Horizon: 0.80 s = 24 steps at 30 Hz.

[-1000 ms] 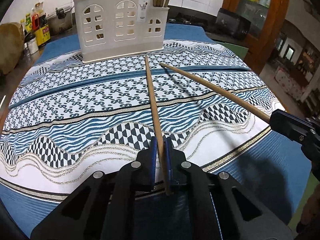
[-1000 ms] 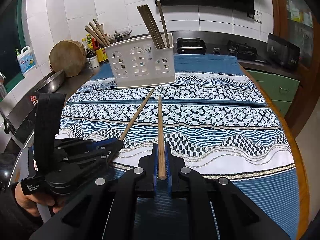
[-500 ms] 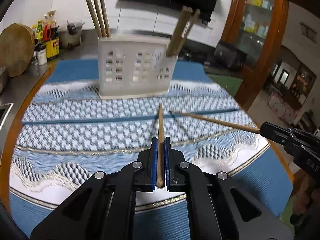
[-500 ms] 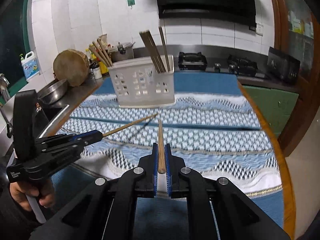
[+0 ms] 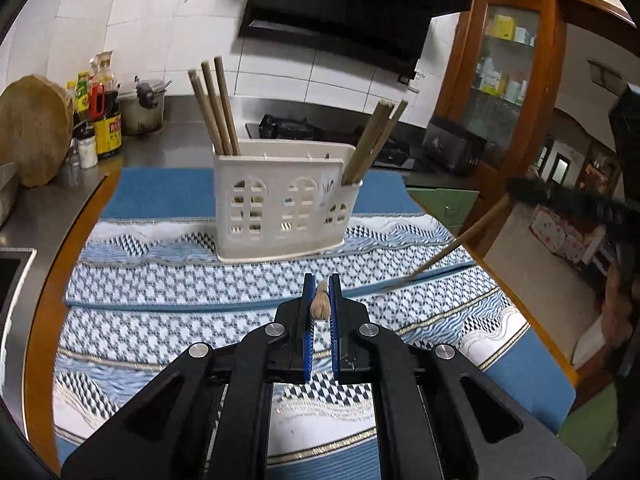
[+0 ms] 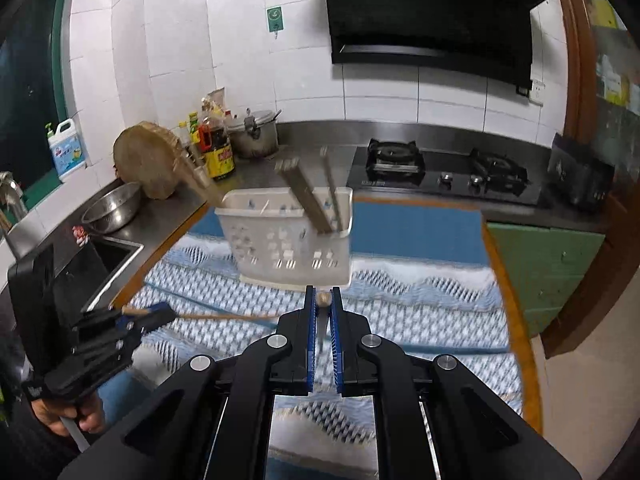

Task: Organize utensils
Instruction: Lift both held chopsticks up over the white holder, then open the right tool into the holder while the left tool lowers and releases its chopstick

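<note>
A white plastic utensil holder (image 5: pixel 280 208) stands on the patterned cloth, with several wooden chopsticks upright in its left (image 5: pixel 214 104) and right (image 5: pixel 374 140) compartments. My left gripper (image 5: pixel 320 292) is shut on a wooden chopstick (image 5: pixel 319 304), held above the cloth and seen end-on, pointing toward the holder. My right gripper (image 6: pixel 322 304) is shut on another chopstick (image 6: pixel 323 300), also end-on, in front of the holder (image 6: pixel 288 236). The left gripper with its chopstick (image 6: pixel 208 315) shows at lower left of the right wrist view. The right-held chopstick (image 5: pixel 440 256) shows at the right of the left wrist view.
A blue and white patterned cloth (image 5: pixel 160 280) covers the wooden table. Behind are a steel counter with bottles (image 5: pixel 100 120), a round chopping block (image 5: pixel 32 136), a pot (image 6: pixel 256 136), a steel bowl (image 6: pixel 112 208), a gas stove (image 6: pixel 444 172) and a green cabinet (image 6: pixel 552 268).
Both grippers have lifted their chopsticks off the cloth and tilted them up, so each chopstick now points forward toward the holder. The holder looks closer in both views.
</note>
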Tool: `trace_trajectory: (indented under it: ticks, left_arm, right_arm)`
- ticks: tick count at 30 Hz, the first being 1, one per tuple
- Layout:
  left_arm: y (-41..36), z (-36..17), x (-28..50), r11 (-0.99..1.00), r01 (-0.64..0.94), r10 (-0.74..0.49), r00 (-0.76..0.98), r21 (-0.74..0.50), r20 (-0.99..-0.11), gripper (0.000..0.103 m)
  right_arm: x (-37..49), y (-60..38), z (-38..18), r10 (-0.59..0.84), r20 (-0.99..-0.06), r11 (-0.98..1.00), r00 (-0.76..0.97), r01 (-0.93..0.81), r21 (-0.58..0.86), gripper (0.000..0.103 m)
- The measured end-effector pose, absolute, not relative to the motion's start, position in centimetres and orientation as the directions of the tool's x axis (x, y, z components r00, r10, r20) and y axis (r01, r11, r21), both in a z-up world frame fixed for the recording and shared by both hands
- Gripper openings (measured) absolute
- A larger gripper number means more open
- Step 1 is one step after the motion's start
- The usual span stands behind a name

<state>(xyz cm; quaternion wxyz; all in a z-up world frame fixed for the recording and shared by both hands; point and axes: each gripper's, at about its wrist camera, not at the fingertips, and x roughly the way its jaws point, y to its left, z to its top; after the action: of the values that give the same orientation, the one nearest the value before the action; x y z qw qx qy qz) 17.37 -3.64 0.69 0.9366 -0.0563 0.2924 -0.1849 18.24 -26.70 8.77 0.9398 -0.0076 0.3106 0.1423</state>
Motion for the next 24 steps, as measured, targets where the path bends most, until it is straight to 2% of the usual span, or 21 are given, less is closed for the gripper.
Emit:
trace_trajectory:
  ticks: [10, 14, 19, 24]
  left_arm:
    - [-2.9, 2.8, 19.5, 0.926, 0.327, -0.375, 0.762, -0.186, -0.527, 0.005]
    - [-2.6, 3.5, 20.1, 0.928, 0.329, -0.372, 0.766, -0.178, -0.525, 0.005]
    - [-2.3, 4.3, 21.0, 0.929, 0.332, -0.367, 0.771, -0.163, -0.521, 0.005]
    - [-2.3, 5.2, 21.5, 0.93, 0.336, -0.363, 0.78, -0.148, -0.51, 0.005]
  right_arm:
    - [23.2, -25.8, 16.6, 0.196, -0.485, 0.972, 0.852, -0.233, -0.017, 0.007]
    - [26.0, -25.4, 18.8, 0.177, -0.441, 0.979, 0.88, -0.204, -0.013, 0.007]
    - [29.0, -24.8, 19.2, 0.204, -0.429, 0.977, 0.88, -0.211, 0.031, 0.007]
    - [31.7, -23.3, 17.2, 0.191, -0.475, 0.977, 0.859, -0.213, 0.006, 0.007]
